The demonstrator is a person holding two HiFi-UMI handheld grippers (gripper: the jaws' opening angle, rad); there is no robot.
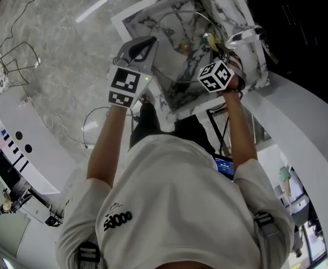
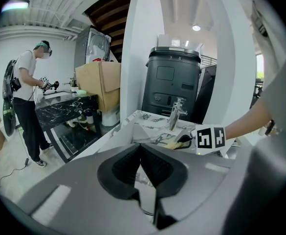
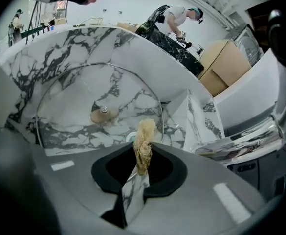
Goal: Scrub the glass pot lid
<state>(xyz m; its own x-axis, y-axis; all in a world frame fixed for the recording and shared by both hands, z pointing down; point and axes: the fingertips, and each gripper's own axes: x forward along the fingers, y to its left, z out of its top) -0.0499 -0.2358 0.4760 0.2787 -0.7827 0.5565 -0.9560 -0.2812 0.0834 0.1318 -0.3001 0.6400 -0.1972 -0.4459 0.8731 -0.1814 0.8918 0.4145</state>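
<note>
I'm looking down over a white shirt with a small dark print I can't read for certain. The biggest thing ahead is the marble sink [image 1: 252,60], white with grey veins. Its faucet [image 1: 243,35] stands at the right rim, just beyond my right hand.

The glass pot lid [image 1: 175,63] sits inside the basin and takes up most of it. In the right gripper view it faces me as a wide clear disc [image 3: 84,97] with a thin metal rim and a tan knob [image 3: 101,114] at its centre.

The left gripper [image 1: 148,42] reaches in at the lid's left edge. In its own view the jaws [image 2: 140,151] are drawn together, pads meeting at the tips. I can't tell whether the rim is pinched between them.

The right gripper [image 1: 213,48] is over the right part of the lid. Its jaws [image 3: 142,158] are clamped on a tan fibrous scrubber [image 3: 143,141] that stands up between the pads. I can't tell whether the scrubber touches the glass.

The only clear print is the black-and-white square markers on the two cubes [image 1: 124,86] [image 1: 215,76].

A dark bin-like unit [image 2: 172,84] stands behind the sink, with a cardboard box [image 2: 99,84] to its left. Farther off, another person [image 2: 28,89] works at a black marble counter [image 2: 64,106]. A wire stand [image 1: 15,60] sits on the pale floor, well apart to the left of the sink. The left gripper's own grey body blocks the lower half of its view.
</note>
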